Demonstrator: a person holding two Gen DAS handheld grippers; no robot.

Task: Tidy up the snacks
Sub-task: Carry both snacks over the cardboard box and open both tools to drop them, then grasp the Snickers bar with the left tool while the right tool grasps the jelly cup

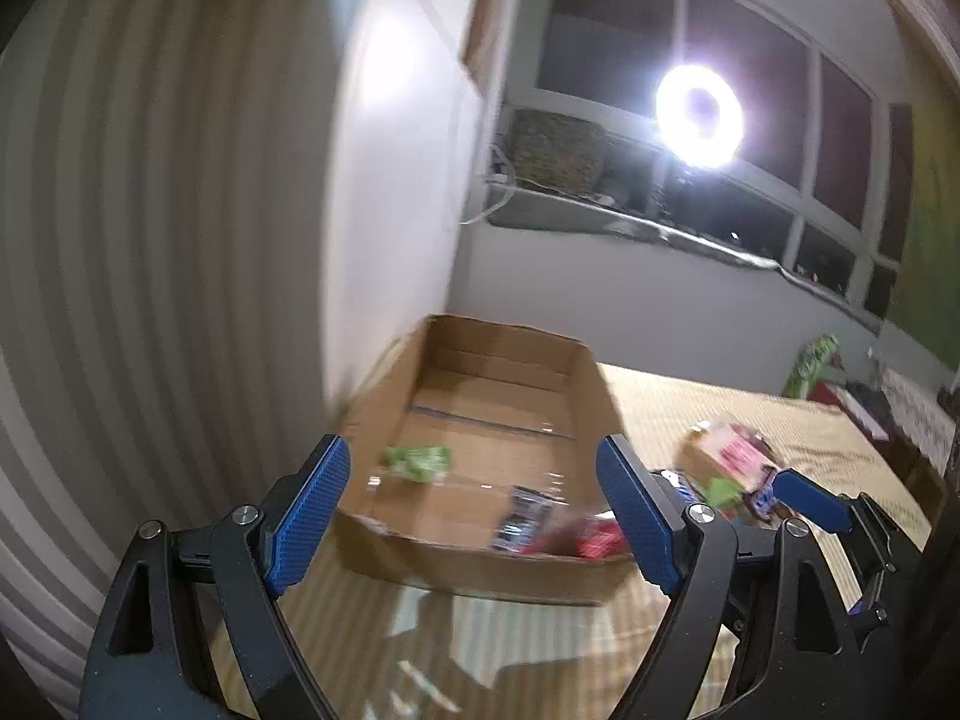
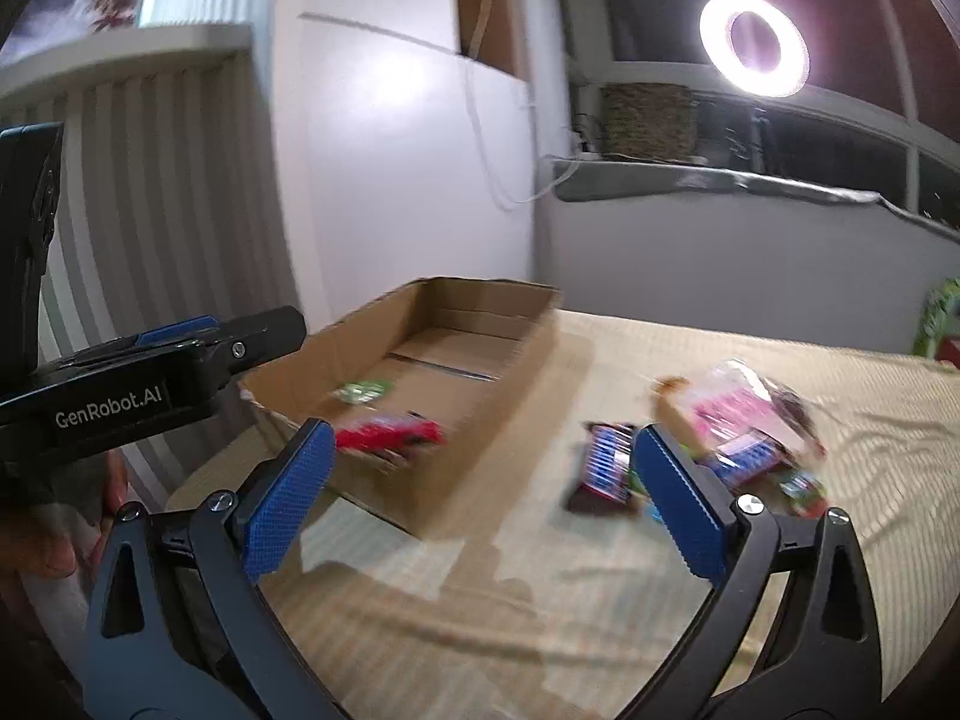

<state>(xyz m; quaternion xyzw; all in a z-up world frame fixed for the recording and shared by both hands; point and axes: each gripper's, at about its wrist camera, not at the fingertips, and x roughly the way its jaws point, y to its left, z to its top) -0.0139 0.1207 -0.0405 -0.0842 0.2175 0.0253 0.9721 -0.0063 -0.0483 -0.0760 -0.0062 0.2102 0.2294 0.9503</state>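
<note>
An open cardboard box (image 1: 498,354) stands on the beige striped tablecloth (image 1: 720,408). Inside lie a green packet (image 1: 417,461), a dark packet (image 1: 522,519) and a red packet (image 1: 594,540). My left gripper (image 1: 480,498) hovers open and empty over the box's near end. My right gripper (image 2: 483,480) is also open and empty, just right of the box (image 2: 510,372), with the red packet (image 2: 390,435) past its left finger. A pile of snacks lies to the right: a dark blue-striped packet (image 2: 603,468) and a pink bag (image 2: 732,408).
A white cabinet (image 2: 390,150) and a striped curtain (image 1: 150,240) stand close behind the box on the left. A ring light (image 2: 753,42) glares above the window sill (image 2: 720,183). The left gripper's housing (image 2: 120,402) fills the left edge of the right wrist view.
</note>
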